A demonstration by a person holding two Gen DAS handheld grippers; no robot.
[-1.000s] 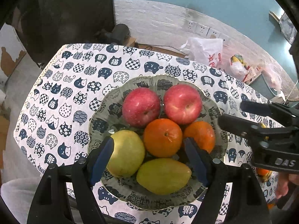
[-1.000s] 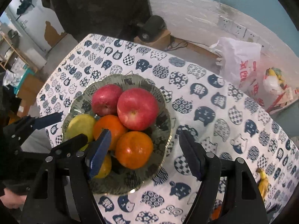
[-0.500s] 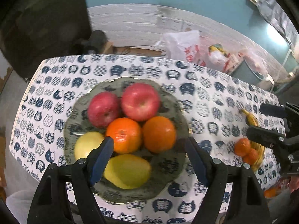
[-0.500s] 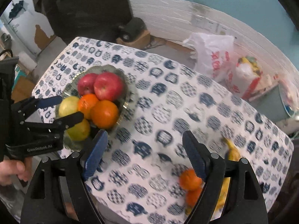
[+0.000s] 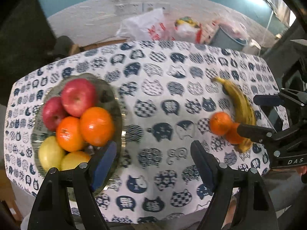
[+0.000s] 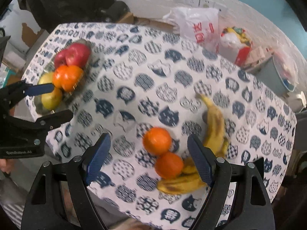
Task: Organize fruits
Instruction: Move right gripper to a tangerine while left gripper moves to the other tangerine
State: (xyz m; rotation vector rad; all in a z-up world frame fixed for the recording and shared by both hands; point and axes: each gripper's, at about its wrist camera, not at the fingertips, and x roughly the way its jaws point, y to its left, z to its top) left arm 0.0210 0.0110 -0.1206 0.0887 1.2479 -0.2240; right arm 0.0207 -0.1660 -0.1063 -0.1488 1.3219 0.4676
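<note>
A patterned plate (image 5: pixel 117 103) at the table's left holds two red apples (image 5: pixel 78 95), two oranges (image 5: pixel 96 126) and two yellow-green fruits (image 5: pixel 50 153). My left gripper (image 5: pixel 153 147) hangs open over bare cloth just right of the plate, nothing between its pads. Two loose oranges (image 6: pixel 157 140) and spotted bananas (image 6: pixel 214 122) lie at the table's right. My right gripper (image 6: pixel 149 140) stands open above those oranges, pads clear of them. The left wrist view shows the right gripper (image 5: pixel 246 113) over the banana (image 5: pixel 239 103), one finger hiding part of an orange (image 5: pixel 219 123).
The table wears a cat-print cloth (image 5: pixel 153 99); its near and right edges are close to the loose fruit. Behind it on the floor are white plastic bags (image 6: pixel 199 26) and a grey bucket (image 6: pixel 272 74). Wall sockets sit above them.
Both grippers have swept right, away from the plate. The plate has slid to the left of both views, and the loose oranges and bananas have come under the right gripper.
</note>
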